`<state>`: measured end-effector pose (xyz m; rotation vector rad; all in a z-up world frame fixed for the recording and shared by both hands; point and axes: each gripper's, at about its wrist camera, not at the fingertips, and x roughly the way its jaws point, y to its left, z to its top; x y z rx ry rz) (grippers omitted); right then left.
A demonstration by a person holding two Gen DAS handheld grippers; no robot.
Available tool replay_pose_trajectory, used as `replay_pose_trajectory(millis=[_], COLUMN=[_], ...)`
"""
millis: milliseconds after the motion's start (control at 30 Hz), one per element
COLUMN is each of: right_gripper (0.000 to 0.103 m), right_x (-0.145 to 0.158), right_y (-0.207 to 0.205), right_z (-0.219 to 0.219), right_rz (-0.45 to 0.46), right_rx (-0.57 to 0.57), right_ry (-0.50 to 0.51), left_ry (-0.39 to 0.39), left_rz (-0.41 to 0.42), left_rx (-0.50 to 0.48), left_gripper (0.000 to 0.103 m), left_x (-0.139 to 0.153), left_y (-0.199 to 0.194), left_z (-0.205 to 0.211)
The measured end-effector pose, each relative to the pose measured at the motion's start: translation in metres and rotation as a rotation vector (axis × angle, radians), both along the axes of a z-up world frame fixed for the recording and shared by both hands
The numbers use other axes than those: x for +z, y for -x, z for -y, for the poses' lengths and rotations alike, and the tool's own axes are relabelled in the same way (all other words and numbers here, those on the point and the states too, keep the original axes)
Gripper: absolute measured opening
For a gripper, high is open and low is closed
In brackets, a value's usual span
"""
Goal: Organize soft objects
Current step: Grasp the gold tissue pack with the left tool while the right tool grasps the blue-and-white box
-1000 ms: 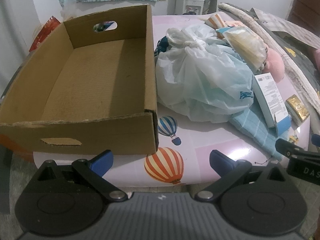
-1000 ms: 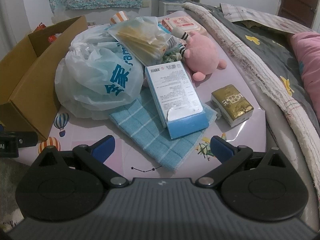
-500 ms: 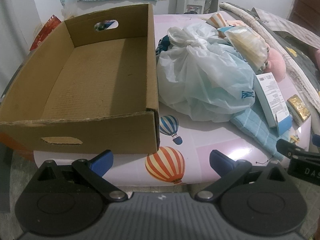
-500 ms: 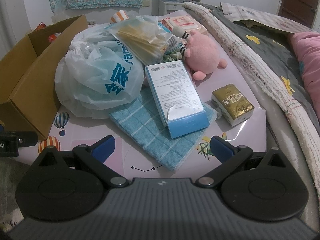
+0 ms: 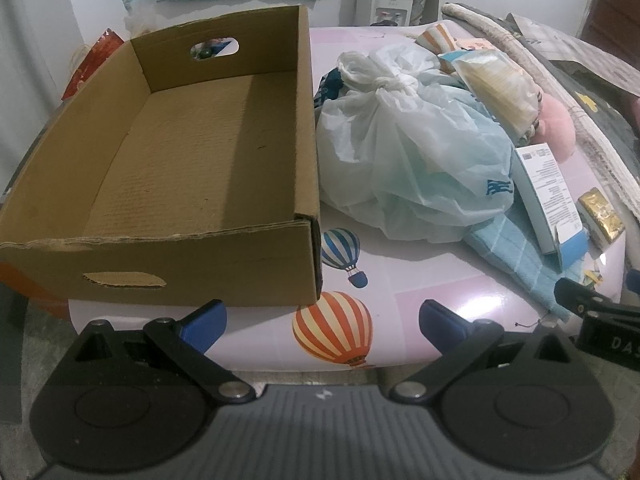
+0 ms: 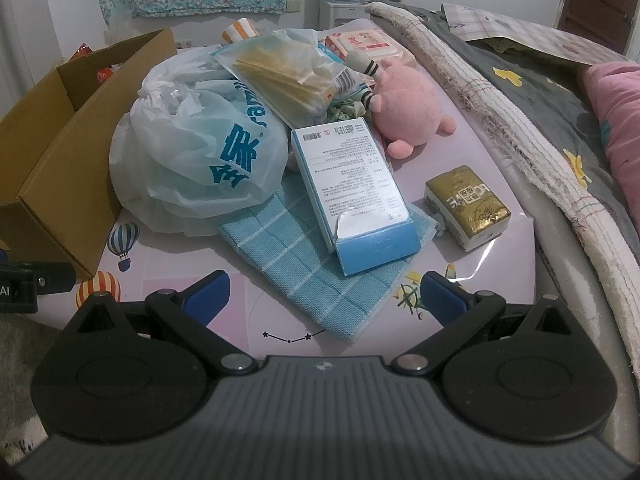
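Note:
An empty cardboard box (image 5: pixel 192 168) sits at the table's left, also visible at the left edge (image 6: pixel 60 160) of the right wrist view. Beside it lies a knotted white plastic bag (image 5: pixel 412 152) (image 6: pixel 200 152), with a clear packet (image 6: pixel 288 80) leaning on top. A blue checked cloth (image 6: pixel 320 264) lies under a blue-and-white carton (image 6: pixel 356 196). A pink plush toy (image 6: pixel 404 108) rests behind, a gold packet (image 6: pixel 468 208) to the right. My left gripper (image 5: pixel 322 322) hangs open at the table's front edge, near the box corner. My right gripper (image 6: pixel 324 296) is open just short of the cloth.
The pink table (image 5: pixel 384 308) has balloon prints. A bed with a grey blanket (image 6: pixel 540 92) and fringed fabric (image 6: pixel 500 128) borders the table's right side. A wipes pack (image 6: pixel 360 42) and a striped item (image 6: pixel 240 30) lie at the back. A water dispenser (image 5: pixel 384 4) stands behind.
The left wrist view has shifted slightly, so the box and bag sit a little further right and up. The right wrist view is almost unchanged. Both grippers stay open.

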<state>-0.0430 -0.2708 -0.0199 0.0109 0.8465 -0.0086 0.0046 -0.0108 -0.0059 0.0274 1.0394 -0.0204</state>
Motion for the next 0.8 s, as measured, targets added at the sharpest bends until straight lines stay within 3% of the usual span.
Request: replay_pose_trajectory(millis=[233,400,633,800], right_gripper=[0.102,0.102,0.102,0.102], right_x=[-0.006,-0.006,-0.012,-0.019], right_y=[0.001,0.005,0.016,0.023], right_z=[0.009,0.028,0.075,0.125], right_rz=[0.014,0.071,0.168,0.205], right_rx=[-0.01,-0.01,-0.067,-0.15], right_ry=[-0.03,-0.026,-0.021,-0.106], left_ry=[-0.031,-0.056,0.0,-0.009], left_rz=[0.021,0.066,0.154,0.178], left_rx=[-0.021,-0.071,-0.279,-0.406], left_gripper=[0.103,0.103,0.103,0.103], left_x=[0.004,0.012,0.022,0.027], left_y=[0.0,0.001,-0.002,-0.002], left_z=[0.008,0.023,0.059,0.096])
